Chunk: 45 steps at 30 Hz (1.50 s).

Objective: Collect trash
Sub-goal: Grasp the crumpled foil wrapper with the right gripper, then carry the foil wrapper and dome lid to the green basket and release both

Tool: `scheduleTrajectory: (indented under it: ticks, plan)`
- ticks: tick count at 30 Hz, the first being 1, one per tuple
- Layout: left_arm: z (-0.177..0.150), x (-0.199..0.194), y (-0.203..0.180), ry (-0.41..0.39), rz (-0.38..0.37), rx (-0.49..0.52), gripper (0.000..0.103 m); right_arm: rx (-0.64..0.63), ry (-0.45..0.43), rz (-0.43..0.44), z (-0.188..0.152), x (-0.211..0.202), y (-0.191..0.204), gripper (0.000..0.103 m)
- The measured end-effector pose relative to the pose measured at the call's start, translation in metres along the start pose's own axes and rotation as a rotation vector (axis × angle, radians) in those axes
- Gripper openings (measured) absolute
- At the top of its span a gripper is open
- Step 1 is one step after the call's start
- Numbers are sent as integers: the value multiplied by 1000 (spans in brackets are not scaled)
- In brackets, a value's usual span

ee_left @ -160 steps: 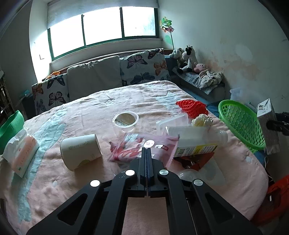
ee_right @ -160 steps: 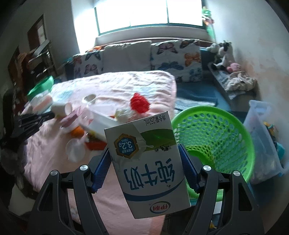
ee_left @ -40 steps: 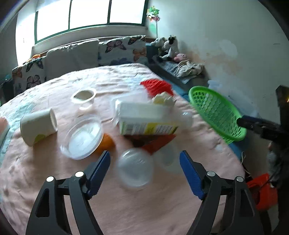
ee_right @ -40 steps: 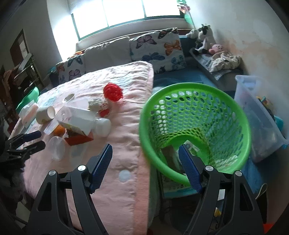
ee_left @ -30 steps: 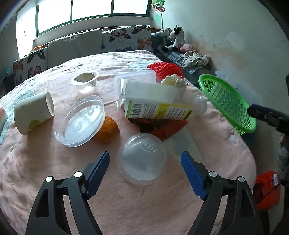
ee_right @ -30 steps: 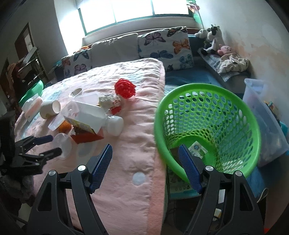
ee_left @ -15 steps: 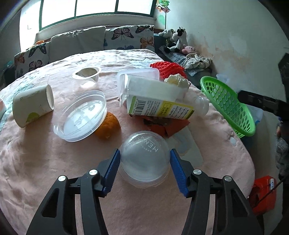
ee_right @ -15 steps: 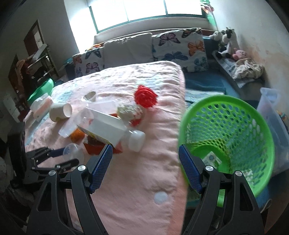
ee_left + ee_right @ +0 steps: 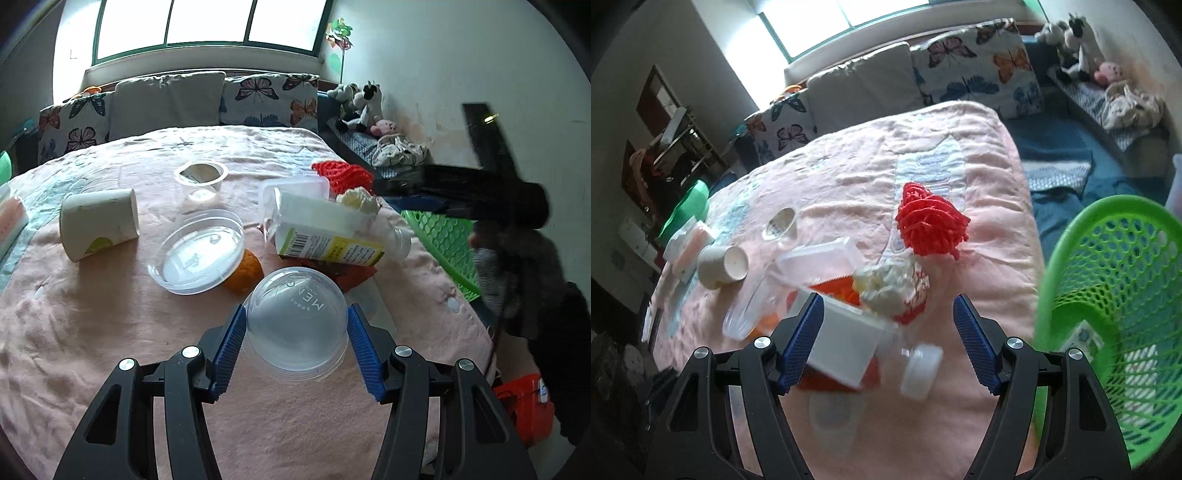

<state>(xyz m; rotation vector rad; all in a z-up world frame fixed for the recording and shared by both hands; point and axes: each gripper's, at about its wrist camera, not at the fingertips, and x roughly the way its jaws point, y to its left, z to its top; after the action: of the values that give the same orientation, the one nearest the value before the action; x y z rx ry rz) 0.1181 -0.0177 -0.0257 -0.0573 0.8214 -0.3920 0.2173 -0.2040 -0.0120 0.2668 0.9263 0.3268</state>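
Note:
My left gripper (image 9: pixel 295 347) is shut on a clear plastic dome lid (image 9: pixel 295 321), with both blue pads against its sides, a little above the pink bedspread. My right gripper (image 9: pixel 888 341) hangs over the trash pile with its jaws closing. A white carton (image 9: pixel 846 347) and a bottle's white cap (image 9: pixel 921 369) lie below and between the pads, which touch neither. The same carton (image 9: pixel 325 236) lies on its side in the left wrist view. The green basket (image 9: pixel 1115 280) stands off the bed's right edge with a carton inside.
On the bedspread (image 9: pixel 92 332) lie a paper cup (image 9: pixel 98 221), a clear round tub (image 9: pixel 199 254) over an orange (image 9: pixel 245 275), a small clear cup (image 9: pixel 201 179), a red net (image 9: pixel 931 225) and a crumpled tissue (image 9: pixel 882 288). A person's dark sleeve (image 9: pixel 535 280) fills the right.
The left jaws closed on the dome lid and raised it slightly. The right gripper swung left from over the green basket to above the carton pile.

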Motion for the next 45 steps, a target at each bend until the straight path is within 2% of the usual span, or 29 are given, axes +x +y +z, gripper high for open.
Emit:
scheduleTrajectory:
  ticks: [3,8,13,16,26,30,36,45]
  plan:
    - [0,-4,3,-8,0,-4,54,16,26,-1,4,16,-4,64]
    - [0,-4,6,-10,0,-12,54,27,62,0,4,33,-5,62]
    - [-1,-4,8,-6,0,-17,54,34,46,25,3,29,-4,49]
    - [1,-5,6,-11,-5,-14,54,24,15,11,1,19,-4,45]
    - [11,-10,-11,-31,-34,14,54,45,-94,78,-9,-39,-11,44]
    - [18,-10,-25,-40,-54,40,54,45,-135,80,-15,-64,-15,44]
    - [31,-4,-50,-45,-95,82,54,85,-171,-8,-34,-100,-51,44]
    - [56,14,-100,-47,-167,156,54,188,-148,-183,-68,-122,-124,48]
